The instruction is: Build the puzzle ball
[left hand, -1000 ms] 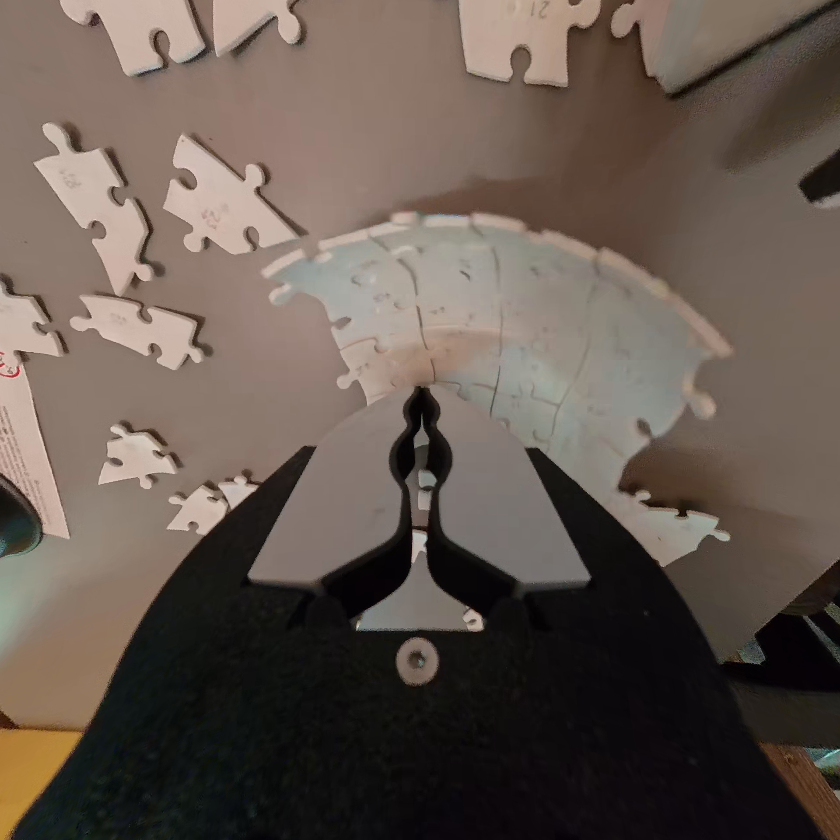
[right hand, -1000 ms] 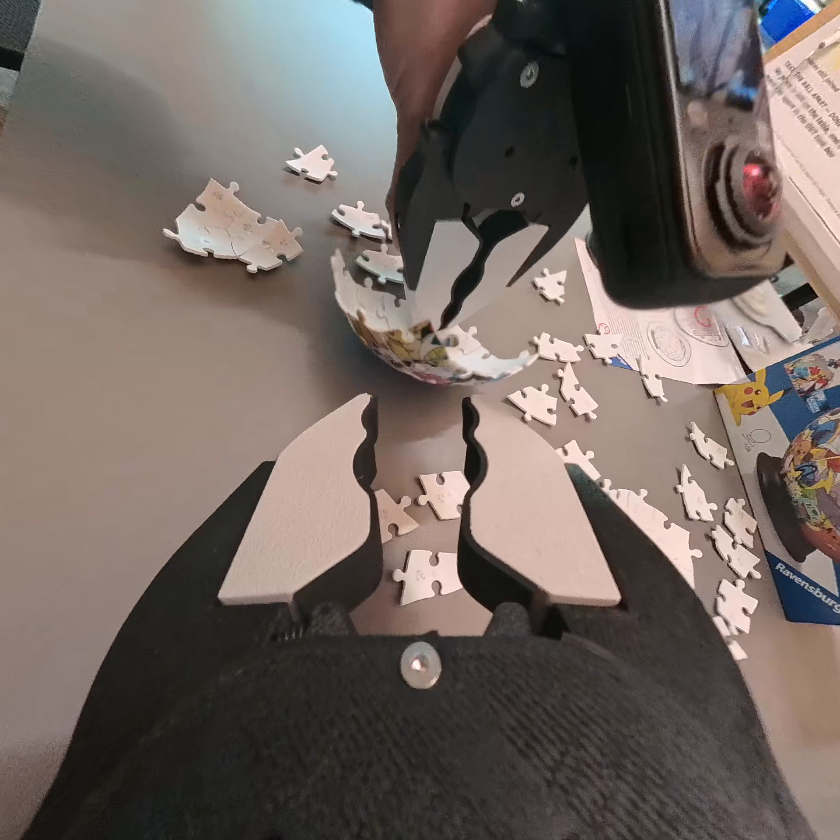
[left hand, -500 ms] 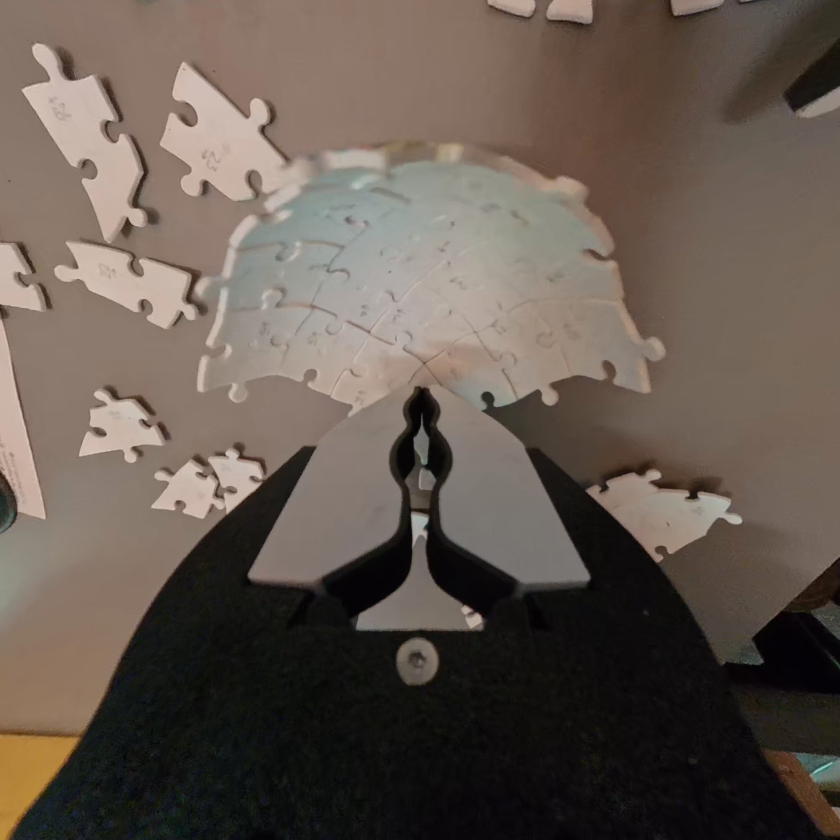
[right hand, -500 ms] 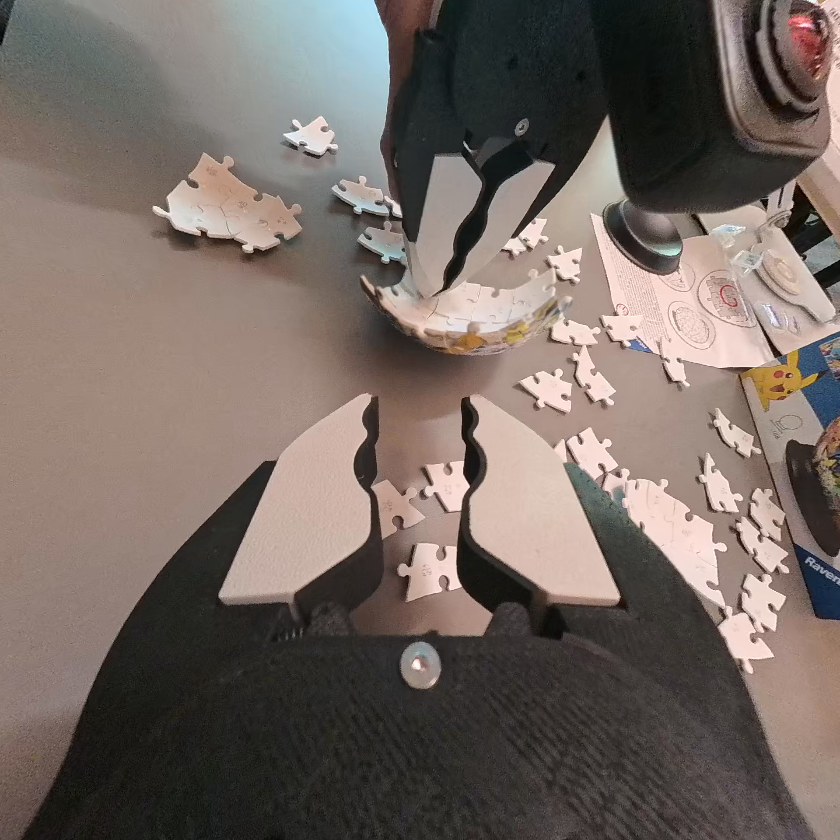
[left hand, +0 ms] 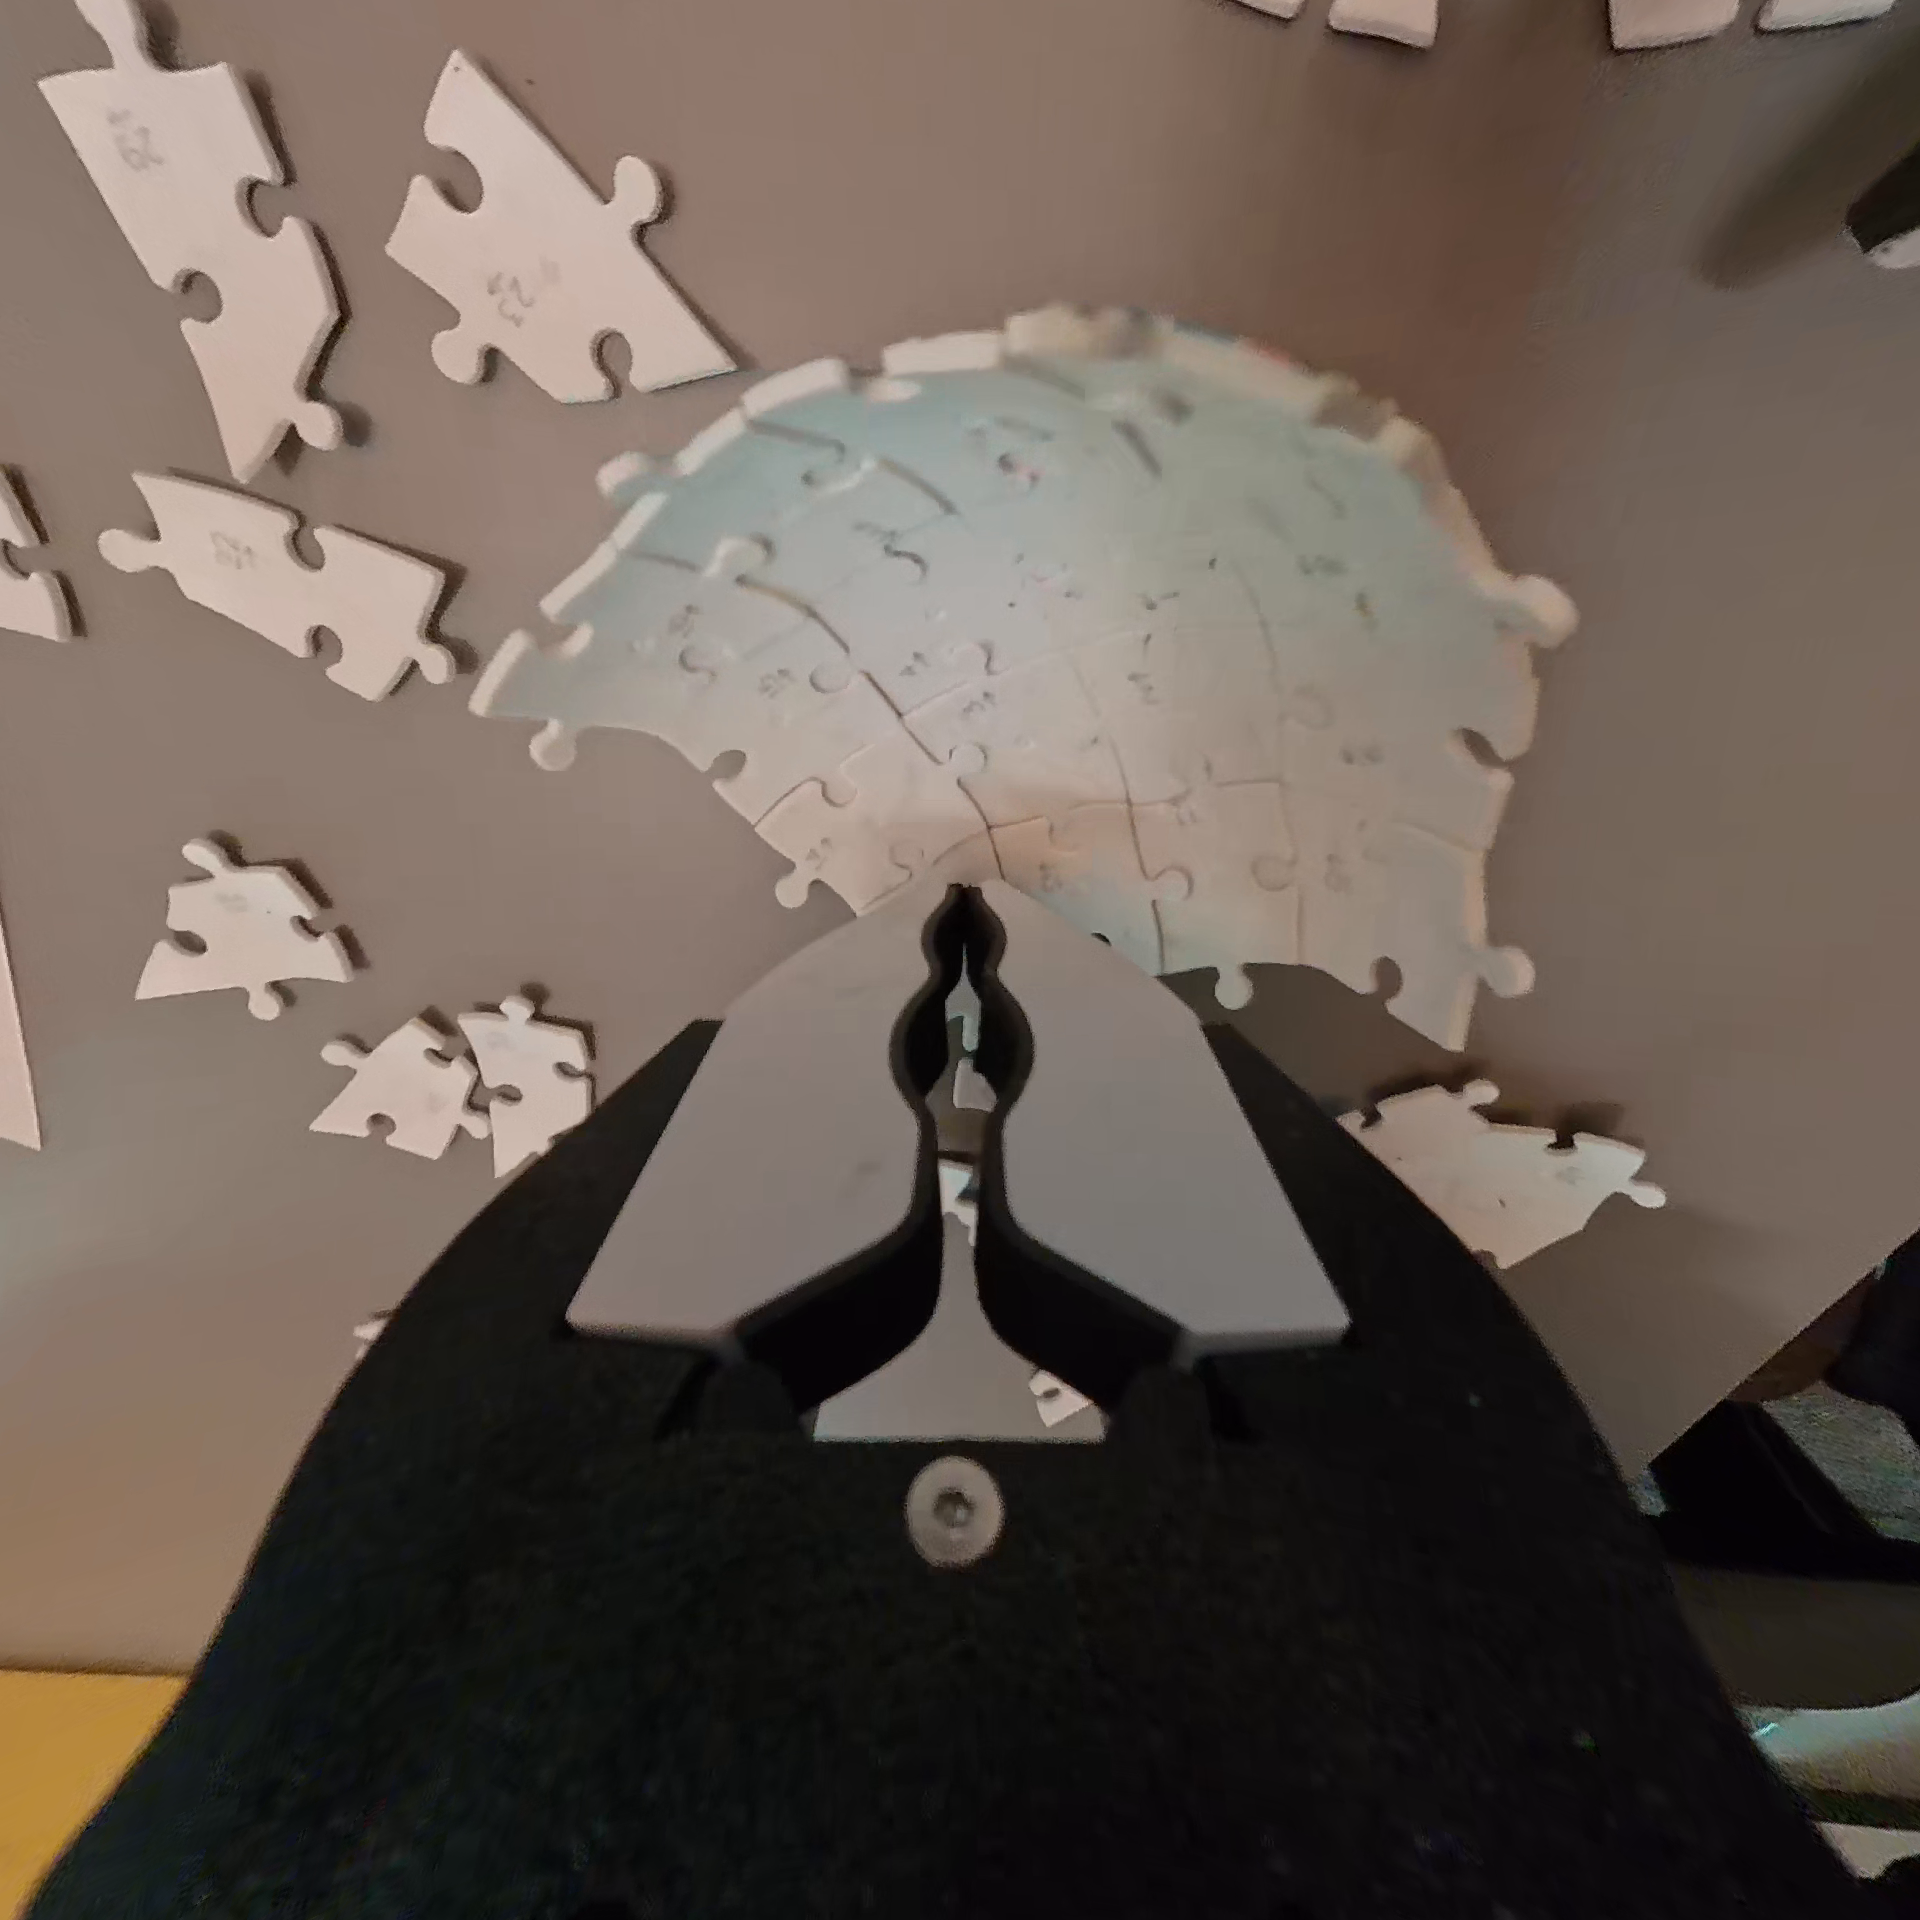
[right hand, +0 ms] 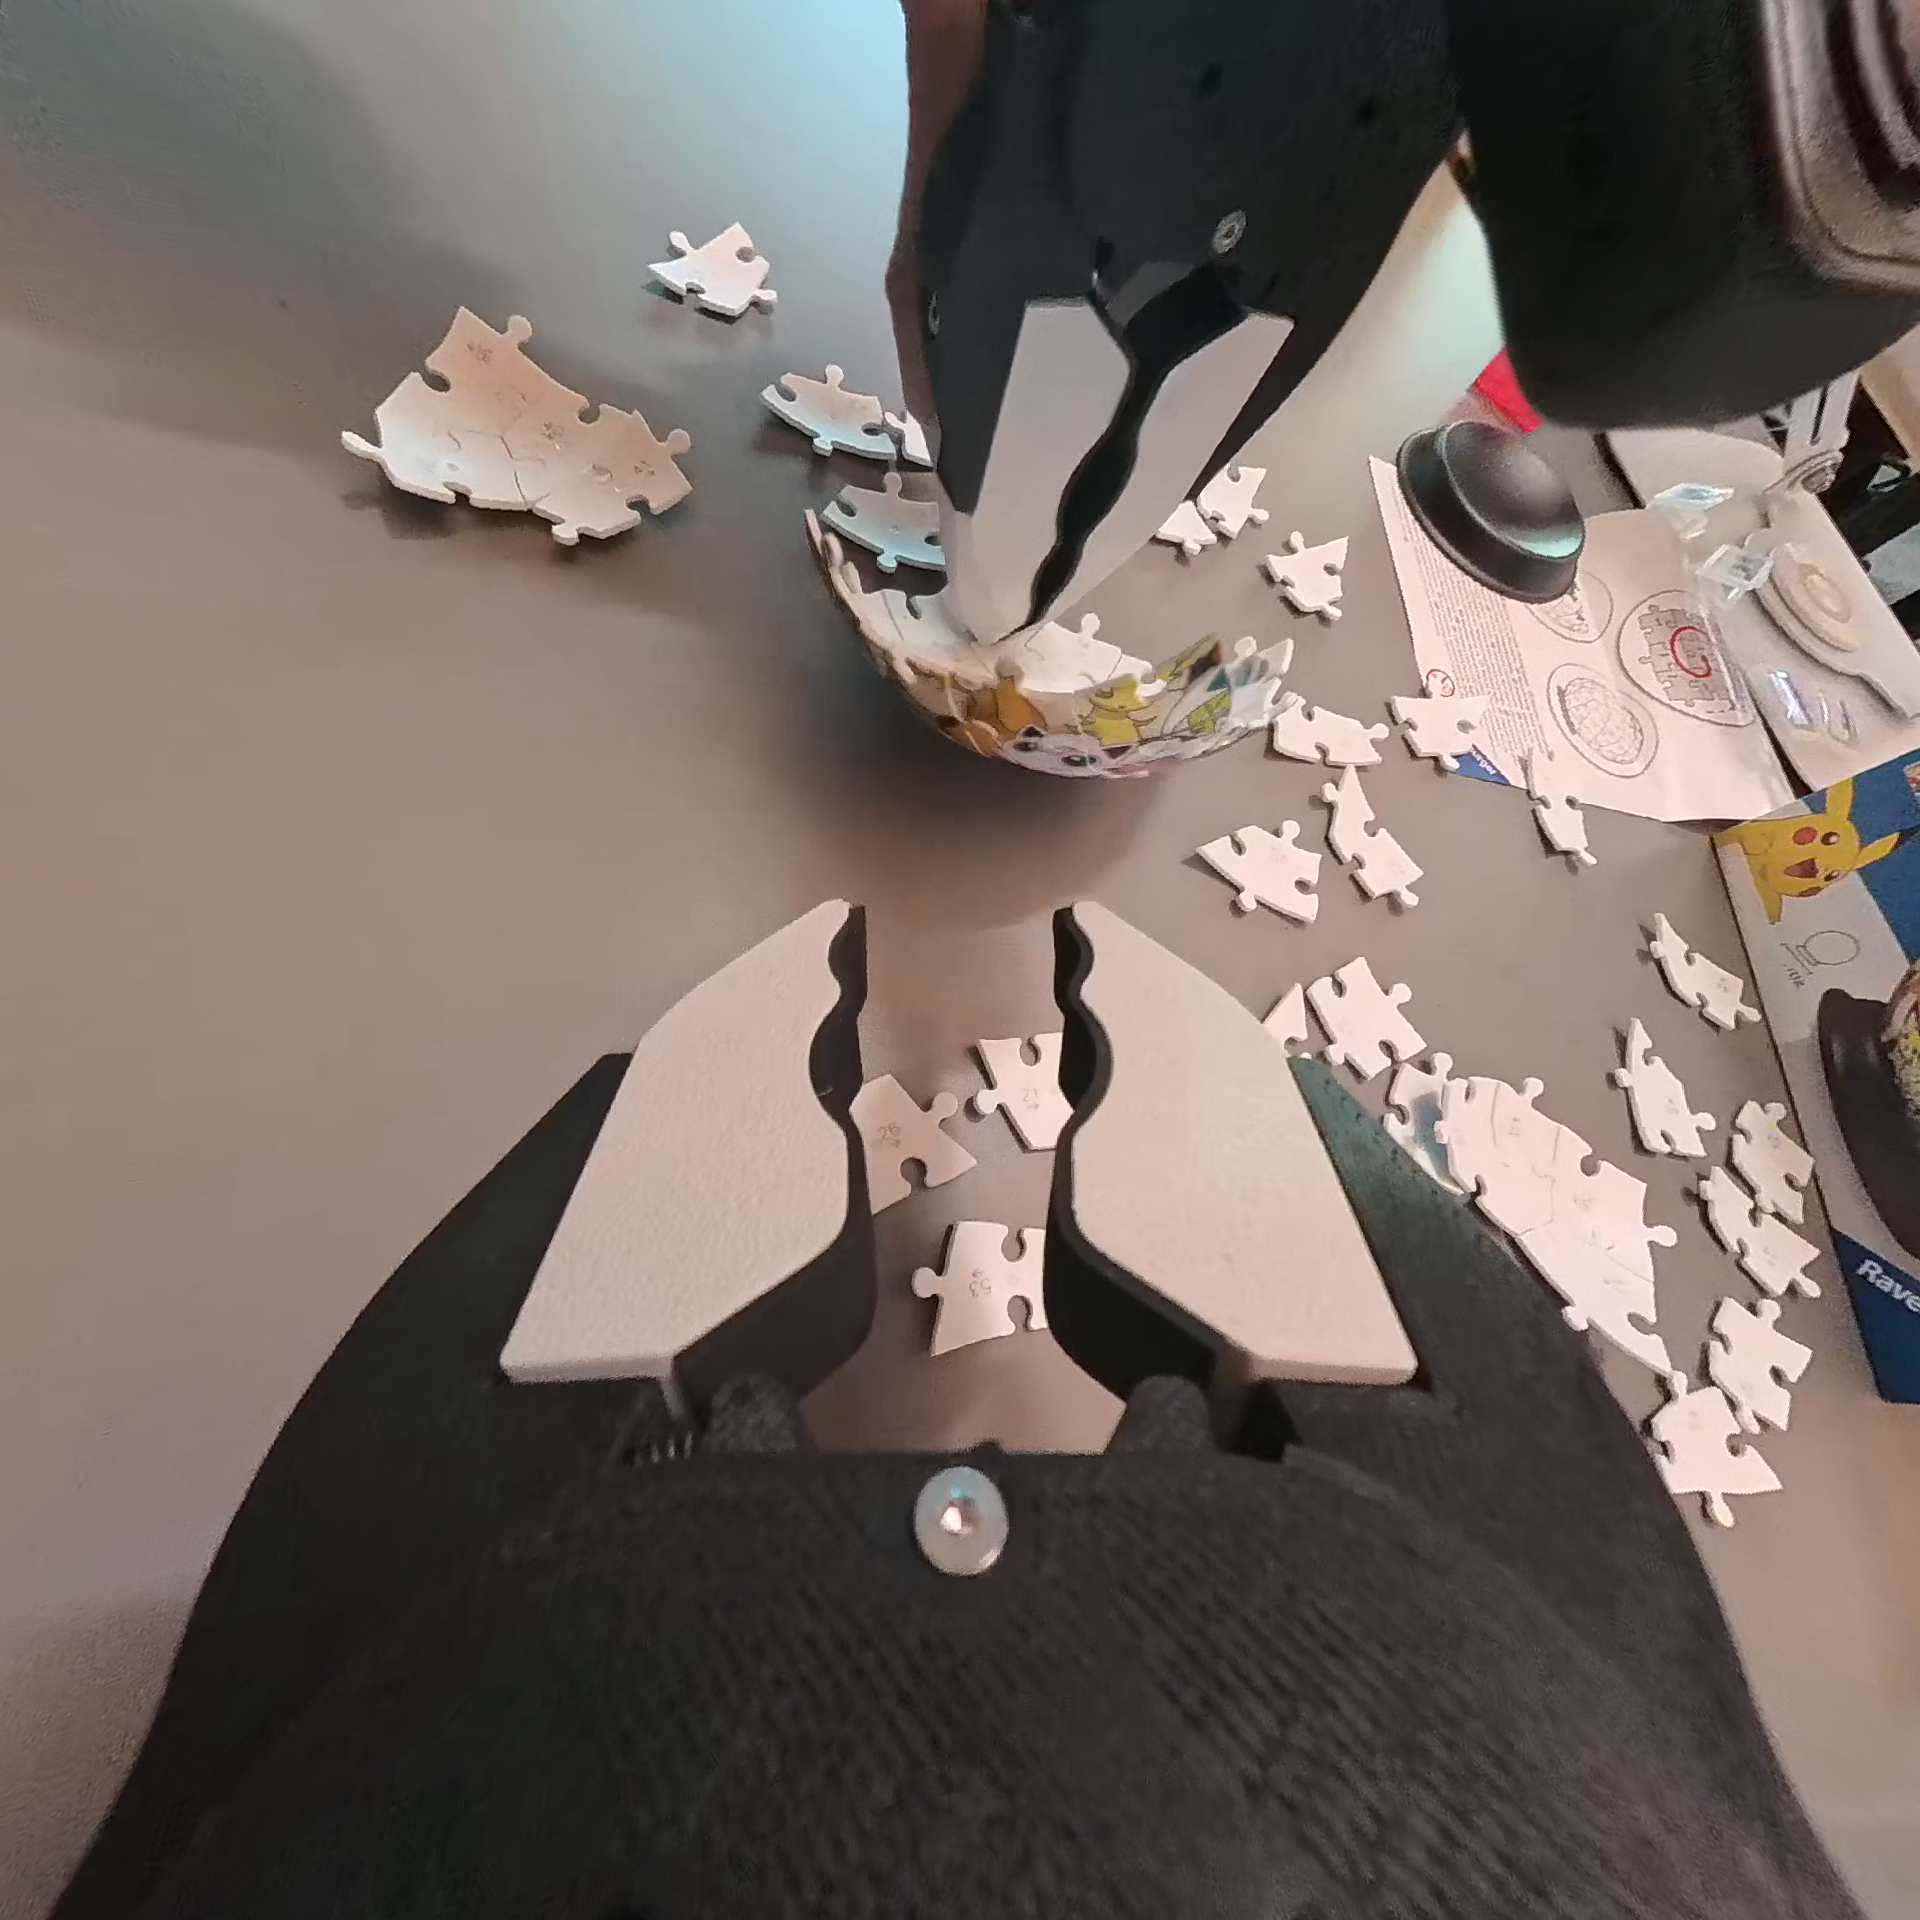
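L claw [left hand: 966, 920], tips pinched shut on the near rim of the half-built puzzle shell [left hand: 1091, 644] at frame centre, is settling it from tilted to bowl-up on the grey bench [right hand: 364, 831], while R claw [right hand: 958, 920], half open & empty, is hovering above loose pieces [right hand: 977, 1288] lower centre.

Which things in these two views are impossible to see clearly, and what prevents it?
- Left gripper tips: shut on the rim of the curved puzzle shell; what lies under the rim is hidden in both views.
- Shell's printed outside: the right wrist view shows only its near side.
- Puzzle box: cut off by the right edge.
- Loose piece: partly covered by the open right gripper.
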`<state>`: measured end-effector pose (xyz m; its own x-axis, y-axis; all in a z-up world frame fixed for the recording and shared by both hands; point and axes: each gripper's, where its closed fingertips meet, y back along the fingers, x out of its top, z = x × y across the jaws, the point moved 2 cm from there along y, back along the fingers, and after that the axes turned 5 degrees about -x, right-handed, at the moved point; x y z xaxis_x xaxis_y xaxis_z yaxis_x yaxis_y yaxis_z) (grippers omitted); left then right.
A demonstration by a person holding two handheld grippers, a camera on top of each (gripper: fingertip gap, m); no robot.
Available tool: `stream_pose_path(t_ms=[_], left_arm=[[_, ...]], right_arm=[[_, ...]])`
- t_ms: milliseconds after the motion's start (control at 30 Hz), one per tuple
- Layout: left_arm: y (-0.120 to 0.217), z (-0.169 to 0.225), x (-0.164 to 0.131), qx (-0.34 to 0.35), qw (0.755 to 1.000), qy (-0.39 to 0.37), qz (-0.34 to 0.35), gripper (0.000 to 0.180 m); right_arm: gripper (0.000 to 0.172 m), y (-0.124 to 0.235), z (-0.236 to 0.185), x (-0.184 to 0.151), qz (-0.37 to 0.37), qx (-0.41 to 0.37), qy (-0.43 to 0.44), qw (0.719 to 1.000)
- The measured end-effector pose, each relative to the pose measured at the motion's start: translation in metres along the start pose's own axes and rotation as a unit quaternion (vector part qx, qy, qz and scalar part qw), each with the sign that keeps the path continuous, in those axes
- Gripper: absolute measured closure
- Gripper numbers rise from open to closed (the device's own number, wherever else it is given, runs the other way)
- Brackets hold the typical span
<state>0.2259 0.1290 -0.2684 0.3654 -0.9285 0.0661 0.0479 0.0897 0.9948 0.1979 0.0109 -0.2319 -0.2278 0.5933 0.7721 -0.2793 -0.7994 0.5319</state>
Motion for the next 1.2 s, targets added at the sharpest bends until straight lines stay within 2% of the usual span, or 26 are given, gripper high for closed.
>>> stream_pose_path(t_ms=[233,633,967,1200], left_arm=[[0.002,-0.006,0.005,0.007,1.000,0.017,0.019,0.180],[0.000,-0.008,0.006,-0.014,0.999,0.045,0.006,0.180],[-0.001,-0.008,0.007,-0.023,0.996,0.074,-0.043,0.180],[-0.001,-0.009,0.006,-0.045,0.995,0.094,0.006,0.180]], right_arm=[[0.137,-0.001,0.000,-0.001,-0.001,0.002,-0.001,1.000],[0.137,-0.002,-0.001,-0.004,-0.005,0.002,-0.003,1.000],[0.138,-0.006,-0.004,-0.008,-0.013,0.007,-0.006,1.000],[0.138,-0.012,-0.006,-0.009,-0.012,0.017,-0.013,1.000]])
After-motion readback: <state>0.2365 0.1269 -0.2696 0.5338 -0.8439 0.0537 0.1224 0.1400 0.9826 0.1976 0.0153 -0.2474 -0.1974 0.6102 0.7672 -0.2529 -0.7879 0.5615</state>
